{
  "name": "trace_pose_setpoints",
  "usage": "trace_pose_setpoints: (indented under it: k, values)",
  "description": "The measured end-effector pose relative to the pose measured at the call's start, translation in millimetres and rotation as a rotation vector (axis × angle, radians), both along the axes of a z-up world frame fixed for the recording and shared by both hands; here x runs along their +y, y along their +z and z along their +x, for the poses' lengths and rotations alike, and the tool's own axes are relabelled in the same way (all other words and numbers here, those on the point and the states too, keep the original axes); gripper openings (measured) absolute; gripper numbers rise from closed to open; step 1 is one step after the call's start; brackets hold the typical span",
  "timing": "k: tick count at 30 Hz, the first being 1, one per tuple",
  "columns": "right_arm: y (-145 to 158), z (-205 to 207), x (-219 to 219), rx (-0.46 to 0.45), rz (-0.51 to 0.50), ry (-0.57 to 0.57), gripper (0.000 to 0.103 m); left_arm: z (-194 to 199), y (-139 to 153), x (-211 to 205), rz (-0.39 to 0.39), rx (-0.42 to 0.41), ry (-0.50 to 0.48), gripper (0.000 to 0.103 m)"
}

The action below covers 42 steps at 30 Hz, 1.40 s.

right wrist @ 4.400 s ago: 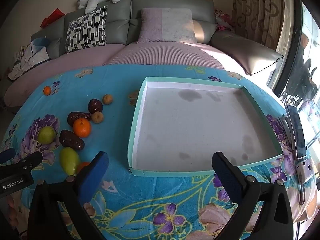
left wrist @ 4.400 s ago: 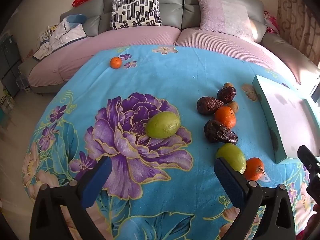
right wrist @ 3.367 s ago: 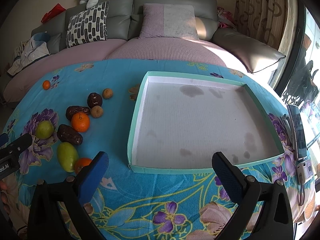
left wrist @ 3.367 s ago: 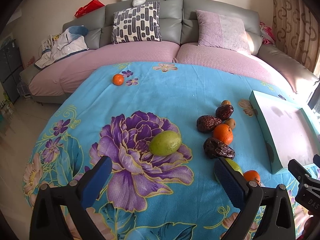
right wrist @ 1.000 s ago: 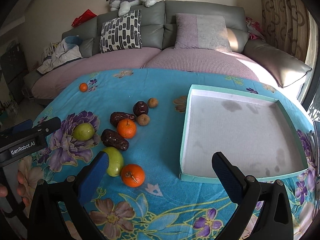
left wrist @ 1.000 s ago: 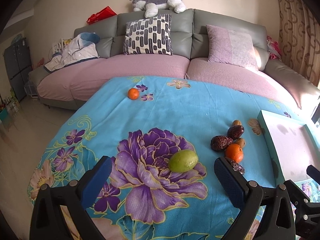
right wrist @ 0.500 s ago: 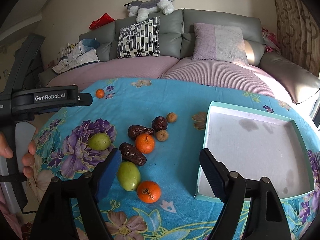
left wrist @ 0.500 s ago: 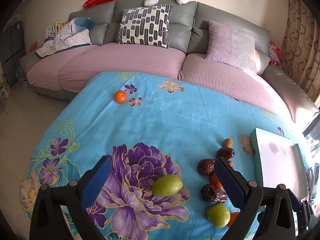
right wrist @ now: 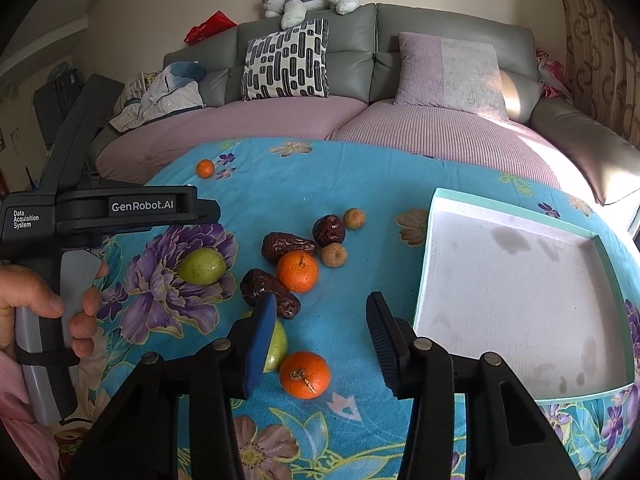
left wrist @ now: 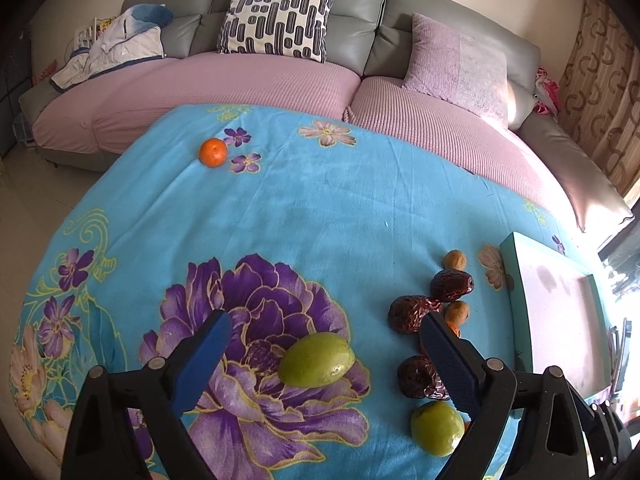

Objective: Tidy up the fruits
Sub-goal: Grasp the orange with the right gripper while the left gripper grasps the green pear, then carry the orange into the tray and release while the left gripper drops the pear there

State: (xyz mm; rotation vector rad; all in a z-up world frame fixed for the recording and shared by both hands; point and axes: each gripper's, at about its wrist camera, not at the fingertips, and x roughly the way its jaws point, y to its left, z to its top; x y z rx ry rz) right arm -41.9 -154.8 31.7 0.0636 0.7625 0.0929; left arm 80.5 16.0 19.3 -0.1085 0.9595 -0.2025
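Observation:
Fruits lie on a blue flowered cloth (left wrist: 320, 200). My left gripper (left wrist: 324, 318) is open, and a green fruit (left wrist: 316, 364) lies between its blue pads, untouched. To its right lie dark dates (left wrist: 410, 314), a second green fruit (left wrist: 438, 428) and small brown fruits (left wrist: 456, 259). My right gripper (right wrist: 320, 300) is open above an orange (right wrist: 305, 374); its left finger hides part of a green fruit (right wrist: 278, 346). Ahead of it lie another orange (right wrist: 298, 271) and dates (right wrist: 288, 246). The empty teal tray (right wrist: 512, 300) stands to the right.
A lone orange (left wrist: 213, 153) sits at the cloth's far left edge. A hand (right wrist: 40, 304) holds the left device's handle at the left of the right wrist view. A grey and pink sofa (right wrist: 360, 120) with cushions curves behind the table.
My right gripper's fingers have narrowed and come in over the near orange. The left gripper has come down closer over the green fruit on the purple flower.

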Motion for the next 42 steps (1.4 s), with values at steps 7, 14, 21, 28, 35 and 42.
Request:
trace_pose_setpoints:
  k: [7, 14, 21, 28, 35, 42]
  values:
    - [-24, 5, 5, 0.12, 0.012, 0.01, 0.043, 6, -27, 5, 0.002, 0.099, 0.029, 0.09]
    - [-40, 7, 6, 0.202, 0.036, 0.025, 0.036, 10, -45, 4, -0.014, 0.168, 0.028, 0.083]
    - [-44, 8, 8, 0.215, 0.048, 0.036, 0.036, 12, -55, 0, 0.003, 0.196, 0.027, 0.067]
    - [-45, 8, 8, 0.225, 0.052, 0.045, 0.036, 12, -56, 0, -0.002, 0.195, 0.031, 0.055]
    - [-46, 8, 8, 0.227, 0.049, 0.046, 0.036, 14, -57, -1, 0.012, 0.19, 0.032, 0.055]
    - [-45, 8, 12, 0.219, 0.042, 0.048, 0.035, 13, -56, -2, 0.011, 0.188, 0.032, 0.055]
